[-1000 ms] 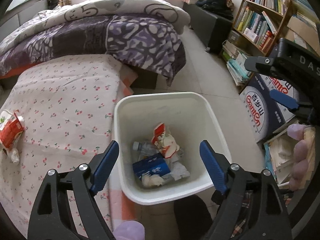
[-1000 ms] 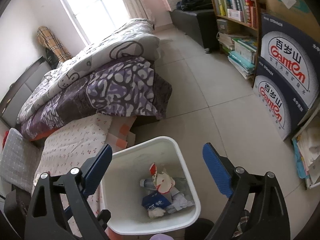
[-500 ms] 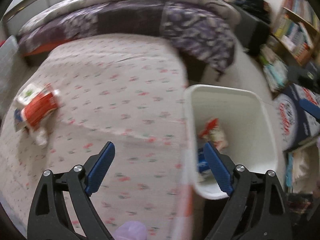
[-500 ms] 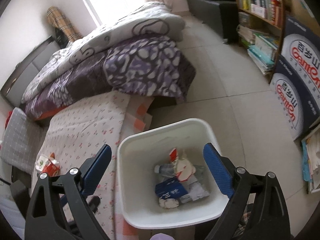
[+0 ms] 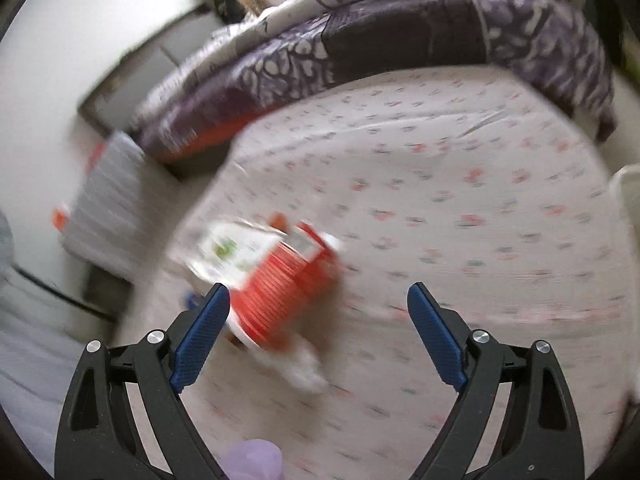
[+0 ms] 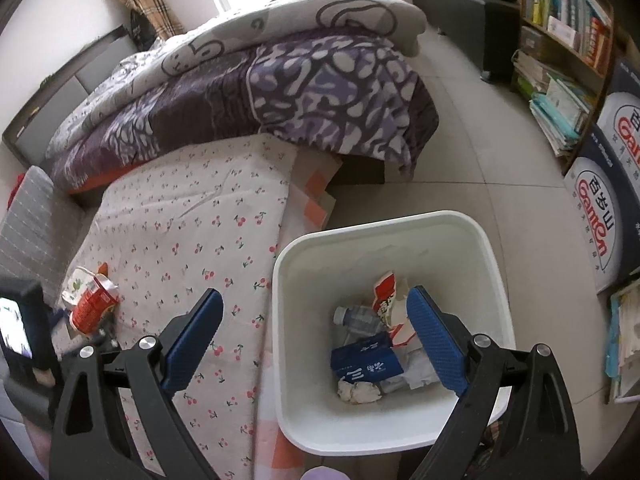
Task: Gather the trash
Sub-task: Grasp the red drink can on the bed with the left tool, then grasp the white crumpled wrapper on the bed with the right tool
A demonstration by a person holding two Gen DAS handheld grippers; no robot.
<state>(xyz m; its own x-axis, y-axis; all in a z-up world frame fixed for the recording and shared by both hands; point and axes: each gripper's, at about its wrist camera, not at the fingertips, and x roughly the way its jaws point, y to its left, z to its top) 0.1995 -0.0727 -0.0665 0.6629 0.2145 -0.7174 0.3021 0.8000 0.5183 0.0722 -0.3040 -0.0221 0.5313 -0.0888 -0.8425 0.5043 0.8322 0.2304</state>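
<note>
A bedroom with a low bed (image 6: pixel 180 232) covered in a cherry-print sheet, a purple patterned quilt (image 6: pixel 280 92) heaped at its far end, and a pale tiled floor (image 6: pixel 480 152). Only the right wrist view shows the white trash bin (image 6: pixel 492 264) standing on the floor against the bed's edge, a bookshelf (image 6: pixel 568 20) and two printed cartons (image 6: pixel 600 216) by the wall; the bin holds one clear bottle (image 6: pixel 356 316), one blue carton (image 6: pixel 366 360), one red-and-white wrapper and crumpled tissue. The left wrist view, blurred, shows only the bed. One crumpled red-and-white snack packet (image 5: pixel 276 276) lies on the sheet, just ahead of the left tongs (image 5: pixel 318 340) and nearer their left finger, not touching. The left tongs are spread wide and empty. The right tongs (image 6: pixel 316 336) are also spread wide and empty, poised above the bin's near left rim, well apart from the packet (image 6: pixel 90 300).
</note>
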